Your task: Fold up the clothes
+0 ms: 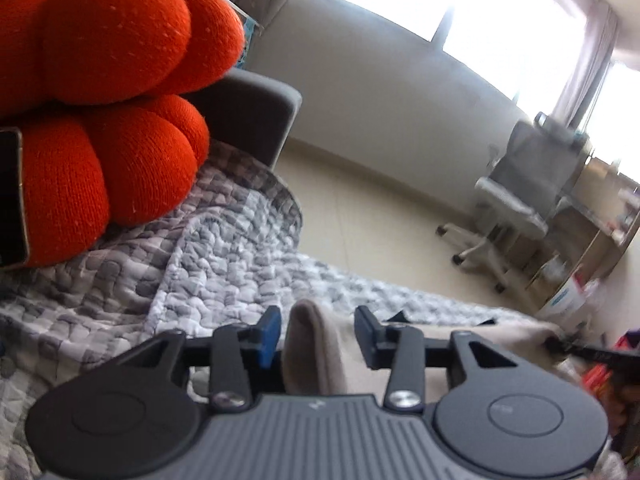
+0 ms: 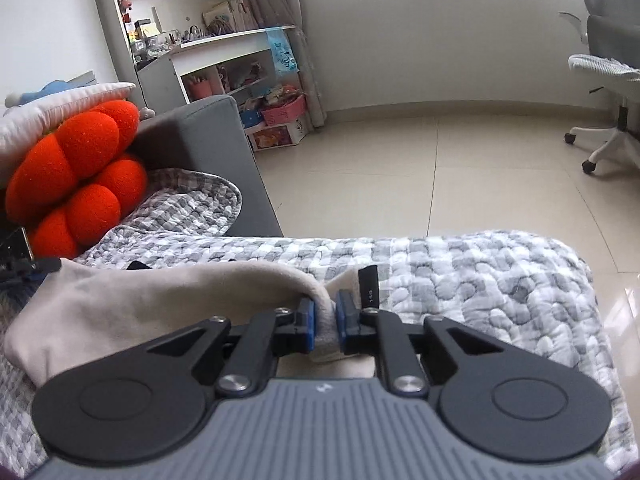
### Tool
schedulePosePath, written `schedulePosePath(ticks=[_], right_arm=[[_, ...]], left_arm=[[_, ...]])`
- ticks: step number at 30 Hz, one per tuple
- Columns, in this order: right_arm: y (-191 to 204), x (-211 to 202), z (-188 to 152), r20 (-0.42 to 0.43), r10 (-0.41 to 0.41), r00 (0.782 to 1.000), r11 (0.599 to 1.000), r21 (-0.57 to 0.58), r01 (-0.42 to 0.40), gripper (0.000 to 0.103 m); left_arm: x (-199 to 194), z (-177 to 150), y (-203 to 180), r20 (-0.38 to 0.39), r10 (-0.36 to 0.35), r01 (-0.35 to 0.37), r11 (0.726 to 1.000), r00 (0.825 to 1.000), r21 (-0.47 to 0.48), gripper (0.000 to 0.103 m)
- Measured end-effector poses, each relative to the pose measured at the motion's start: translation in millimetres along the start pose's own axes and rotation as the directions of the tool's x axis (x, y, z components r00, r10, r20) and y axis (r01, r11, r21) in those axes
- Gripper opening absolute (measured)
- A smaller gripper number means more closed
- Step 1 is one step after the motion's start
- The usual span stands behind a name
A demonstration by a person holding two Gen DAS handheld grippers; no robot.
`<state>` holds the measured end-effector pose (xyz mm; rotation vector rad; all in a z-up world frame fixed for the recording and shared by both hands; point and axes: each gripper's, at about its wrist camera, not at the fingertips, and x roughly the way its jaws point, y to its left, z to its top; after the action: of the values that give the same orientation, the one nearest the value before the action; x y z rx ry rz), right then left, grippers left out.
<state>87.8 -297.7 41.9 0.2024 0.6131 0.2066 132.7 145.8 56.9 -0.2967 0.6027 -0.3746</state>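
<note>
The right tongs (image 2: 325, 314) cover the pinched part of the beige garment (image 2: 132, 300), and their body hides the cloth below. In the left wrist view, the orange cushion (image 1: 100, 80) and a dark phone-like object (image 1: 10, 196) are cut by the left edge. The office chair (image 1: 516, 196) there is blurred.

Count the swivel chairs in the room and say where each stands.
1 for certain: a white-based swivel chair on the tiled floor by the window wall, beyond the quilted sofa cover. A grey backrest behind it might be a second; more may be hidden.
</note>
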Motion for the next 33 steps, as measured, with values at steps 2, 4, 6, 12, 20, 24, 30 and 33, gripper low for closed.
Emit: schedulePosePath(ticks=[2,4,6,12,20,24,30,33], right_arm=[[4.0,0.2,-0.7,-0.004,-0.007,1.0,1.0,0.006,0.007,0.011],[2.2,-8.0,1.2,0.031,-0.005,1.0,0.999,0.053,0.003,0.008],[0.5,-16.0,3.0,0.065,-0.004,0.998,0.995,0.098,-0.002,0.007],[14.9,3.1,-5.3,-0.003,-0.088,0.996,0.996,-0.03,0.087,0.008],[16.9,3.0,6.5,-0.027,-0.097,0.995,0.995,-0.023,0.096,0.04],[23.2,4.2,9.9,-0.029,-0.12,0.992,0.992,-0.041,0.118,0.069],[32.7,6.0,15.1,-0.031,-0.154,0.988,0.986,-0.069,0.151,0.049],[37.4,6.9,17.7,-0.032,-0.171,0.985,0.982,-0.083,0.168,0.031]], left_arm=[[5.1,-3.6,-7.9,-0.029,0.029,-0.028,0.999,0.999,0.044,0.042],[11.1,-8.0,-18.7,-0.053,0.078,-0.072,0.991,0.996,0.114,0.023],[15.5,-12.9,-27.0,-0.069,0.119,-0.105,0.978,0.991,0.18,0.008],[15.8,-19.1,-16.5,-0.02,0.121,-0.117,0.982,0.992,0.151,0.007],[-20.9,-20.2,-26.2,0.047,0.175,-0.181,0.97,0.983,0.162,0.059],[-55.5,-28.8,-26.6,0.07,0.174,-0.18,0.979,0.982,0.093,0.065],[-60.1,-56.4,-49.1,0.074,0.238,-0.246,0.96,0.968,0.134,0.065],[-39.0,-64.1,-56.7,0.04,0.313,-0.314,0.929,0.949,0.196,0.037]])
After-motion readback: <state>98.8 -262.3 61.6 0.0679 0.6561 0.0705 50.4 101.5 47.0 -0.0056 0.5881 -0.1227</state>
